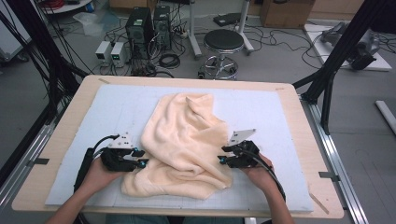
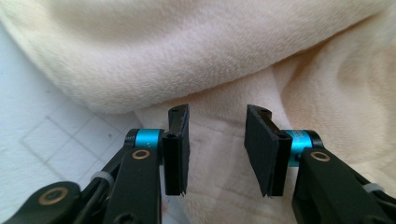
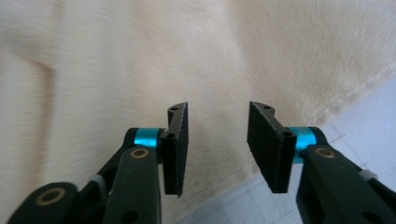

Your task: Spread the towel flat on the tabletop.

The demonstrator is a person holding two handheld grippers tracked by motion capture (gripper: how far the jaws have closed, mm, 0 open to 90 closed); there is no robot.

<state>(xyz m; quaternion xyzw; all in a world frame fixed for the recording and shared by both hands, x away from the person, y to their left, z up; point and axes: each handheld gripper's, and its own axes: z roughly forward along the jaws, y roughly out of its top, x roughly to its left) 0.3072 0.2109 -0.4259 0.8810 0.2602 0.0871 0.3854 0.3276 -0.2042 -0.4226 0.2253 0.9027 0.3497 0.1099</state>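
Both hands low at cream towel (image 1: 184, 142) edges, left gripper (image 1: 140, 157), right gripper (image 1: 225, 155) jaws parted

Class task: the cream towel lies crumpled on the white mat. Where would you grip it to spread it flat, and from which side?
Grip the towel at its near edge, where the thick hem lies on the mat. Come in low from either side: the left claw at the near-left hem, the right claw at the near-right. Both stand open there, level with the mat, so the edge can probably slide between the jaws.
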